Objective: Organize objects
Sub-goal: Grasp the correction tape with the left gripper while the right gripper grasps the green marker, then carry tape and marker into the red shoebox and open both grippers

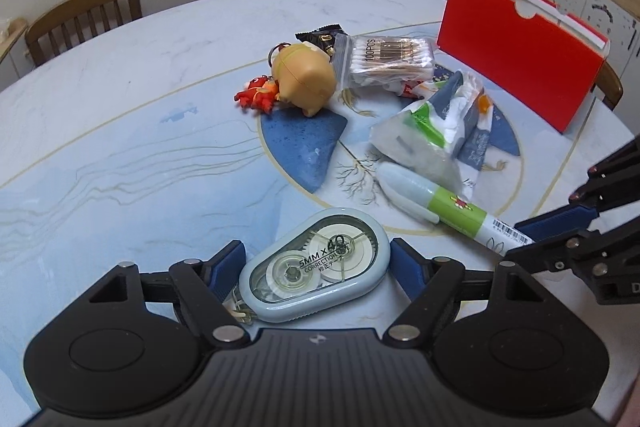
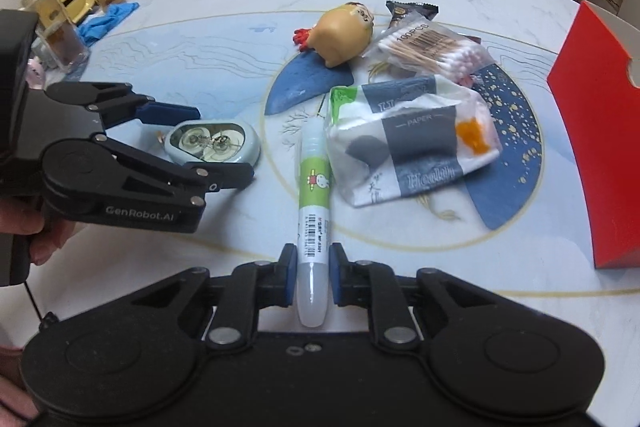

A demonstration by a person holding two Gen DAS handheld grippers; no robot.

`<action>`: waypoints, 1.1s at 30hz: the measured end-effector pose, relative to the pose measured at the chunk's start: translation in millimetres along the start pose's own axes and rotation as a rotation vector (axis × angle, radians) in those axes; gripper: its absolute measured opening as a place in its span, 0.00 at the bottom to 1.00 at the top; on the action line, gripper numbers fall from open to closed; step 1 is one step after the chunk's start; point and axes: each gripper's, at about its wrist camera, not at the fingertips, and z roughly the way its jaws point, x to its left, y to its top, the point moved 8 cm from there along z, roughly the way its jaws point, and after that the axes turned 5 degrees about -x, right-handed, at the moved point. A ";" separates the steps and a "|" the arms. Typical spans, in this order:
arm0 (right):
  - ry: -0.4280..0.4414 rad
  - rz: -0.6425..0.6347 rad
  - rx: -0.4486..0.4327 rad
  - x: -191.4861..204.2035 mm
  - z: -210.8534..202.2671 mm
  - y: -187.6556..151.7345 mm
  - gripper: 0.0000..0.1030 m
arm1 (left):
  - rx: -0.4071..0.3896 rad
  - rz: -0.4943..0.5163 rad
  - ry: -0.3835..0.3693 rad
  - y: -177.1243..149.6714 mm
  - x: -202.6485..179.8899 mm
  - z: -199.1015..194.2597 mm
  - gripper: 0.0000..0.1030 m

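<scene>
A: What did you have in front of you, biggest first?

B: The tabletop (image 1: pixel 120 115) carried everything. At its far right stood the red box (image 1: pixel 520 67), upright and open at the top; nothing showed inside it, though its interior was mostly hidden from you.

A: So how far had you got with the tidying?

B: Barely started, by my judgement. The tissue pack (image 2: pixel 408 143) lay crumpled near the middle, the swab bag (image 2: pixel 432 47) beyond it, the tan toy (image 2: pixel 344 35) on its side with the red charm (image 1: pixel 256 95) touching it, and a dark sachet (image 1: pixel 322 35) tucked behind. All were loose on the tabletop, none in the box.

A: And your right hand-held gripper?

B: Your right hand-held gripper (image 2: pixel 313 279) sat low around the tail of the pen (image 2: pixel 314 203), its pads close on either side. Whether they pressed the barrel or left a sliver of gap, I could not tell. The pen itself lay flat, its cap just beside the tissue pack.

A: The left one?

B: Your left hand-held gripper (image 1: pixel 316 263) was spread wide around the tape (image 1: pixel 316 263), pads apart from its shell on both sides, holding nothing. The tape rested on the tabletop, nearest you.

A: What remained?

B: Practically everything: two grasps to finish, then five more items.
</scene>
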 end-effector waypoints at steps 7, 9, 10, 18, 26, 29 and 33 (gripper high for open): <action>0.023 -0.011 -0.074 -5.4 -30.0 1.3 0.15 | -0.001 -0.082 -0.011 6.0 -10.1 -11.9 0.76; 0.032 -0.009 -0.092 -9.2 -37.9 3.8 0.15 | -0.006 -0.102 -0.010 10.1 -13.0 -15.7 0.76; 0.034 -0.008 -0.104 -11.7 -42.5 5.4 0.15 | -0.010 -0.110 -0.011 12.6 -14.6 -17.7 0.76; 0.043 -0.027 -0.198 -32.8 -75.5 22.2 0.15 | -0.040 -0.117 -0.017 40.2 -36.8 -34.6 0.76; 0.067 0.001 -0.295 -68.3 -113.1 46.6 0.15 | -0.062 -0.124 -0.041 82.2 -66.1 -46.2 0.76; 0.057 0.017 -0.346 -89.5 -131.0 60.5 0.15 | -0.079 -0.092 -0.051 103.4 -84.9 -45.0 0.76; 0.026 0.028 -0.405 -124.0 -152.1 76.7 0.15 | -0.105 -0.046 -0.073 133.8 -113.4 -37.0 0.76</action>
